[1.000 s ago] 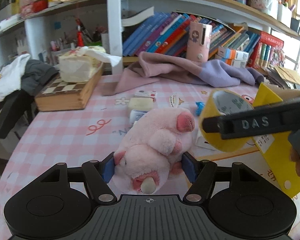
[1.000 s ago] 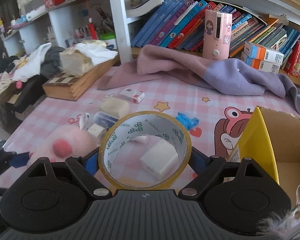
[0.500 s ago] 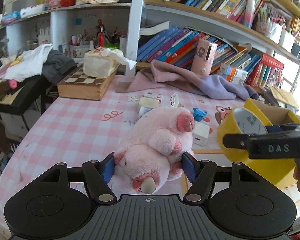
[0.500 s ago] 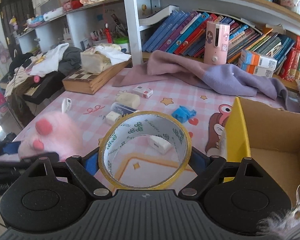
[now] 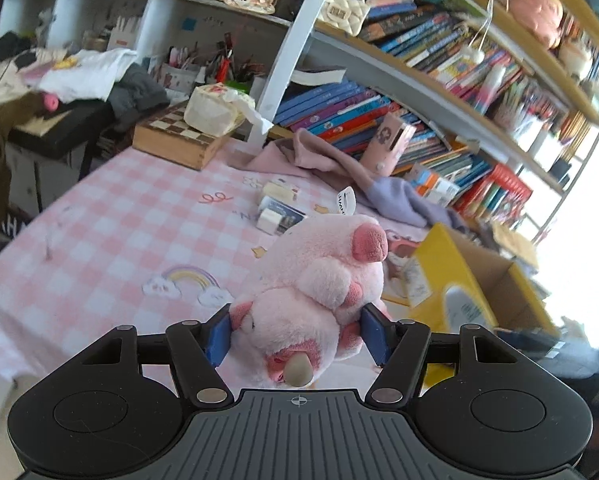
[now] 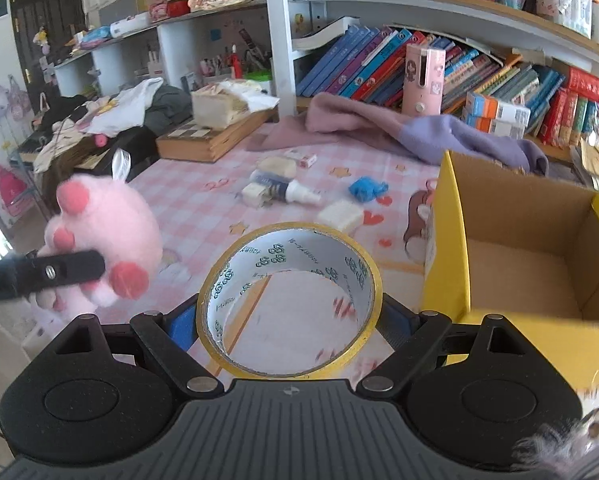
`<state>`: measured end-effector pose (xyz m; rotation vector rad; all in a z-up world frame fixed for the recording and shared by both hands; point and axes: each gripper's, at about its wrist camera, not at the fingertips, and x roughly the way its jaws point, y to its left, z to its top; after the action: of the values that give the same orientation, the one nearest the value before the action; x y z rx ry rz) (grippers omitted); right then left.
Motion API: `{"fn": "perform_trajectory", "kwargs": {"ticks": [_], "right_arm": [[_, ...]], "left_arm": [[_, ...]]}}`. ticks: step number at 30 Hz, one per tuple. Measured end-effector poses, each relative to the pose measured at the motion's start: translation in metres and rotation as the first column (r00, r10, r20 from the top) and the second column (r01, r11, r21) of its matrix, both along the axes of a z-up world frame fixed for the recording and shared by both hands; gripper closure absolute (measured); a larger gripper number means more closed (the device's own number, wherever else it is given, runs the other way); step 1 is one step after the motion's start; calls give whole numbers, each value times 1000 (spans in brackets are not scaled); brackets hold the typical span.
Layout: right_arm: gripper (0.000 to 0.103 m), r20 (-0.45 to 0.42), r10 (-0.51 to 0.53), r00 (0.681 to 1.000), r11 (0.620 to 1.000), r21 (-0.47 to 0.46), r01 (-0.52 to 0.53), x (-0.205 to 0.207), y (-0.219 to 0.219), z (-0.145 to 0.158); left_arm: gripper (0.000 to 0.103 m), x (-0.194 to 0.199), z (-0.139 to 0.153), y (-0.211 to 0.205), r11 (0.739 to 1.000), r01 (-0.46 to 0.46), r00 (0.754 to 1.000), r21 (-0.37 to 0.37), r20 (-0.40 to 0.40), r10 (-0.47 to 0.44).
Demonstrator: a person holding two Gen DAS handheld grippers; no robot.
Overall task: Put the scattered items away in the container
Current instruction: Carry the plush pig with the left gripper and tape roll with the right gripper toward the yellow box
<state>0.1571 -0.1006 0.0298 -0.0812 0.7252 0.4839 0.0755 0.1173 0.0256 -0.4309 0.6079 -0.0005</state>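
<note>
My left gripper (image 5: 297, 330): jaws closing, both blue pads pressed into the pink plush pig (image 5: 315, 292), which I hold above the table.
My right gripper (image 6: 289, 320): clamped on the yellow tape roll (image 6: 289, 300), its open core facing me.
Container: the yellow cardboard box (image 6: 531, 256) sits just right of the tape, open and bare inside.
Table (image 6: 203, 216): pink checked cloth, with 1 blue wrapper (image 6: 366, 189), 1 white block (image 6: 341, 215) and 1 small bottle (image 6: 283, 191) lying loose.
</note>
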Motion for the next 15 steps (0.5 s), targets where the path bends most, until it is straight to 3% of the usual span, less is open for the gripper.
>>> {"fn": "perform_trajectory", "kwargs": {"ticks": [15], "right_arm": [[15, -11, -68, 998, 997, 39, 69, -102, -36, 1]], "left_arm": [[39, -76, 6, -27, 995, 76, 997, -64, 19, -75]]}}
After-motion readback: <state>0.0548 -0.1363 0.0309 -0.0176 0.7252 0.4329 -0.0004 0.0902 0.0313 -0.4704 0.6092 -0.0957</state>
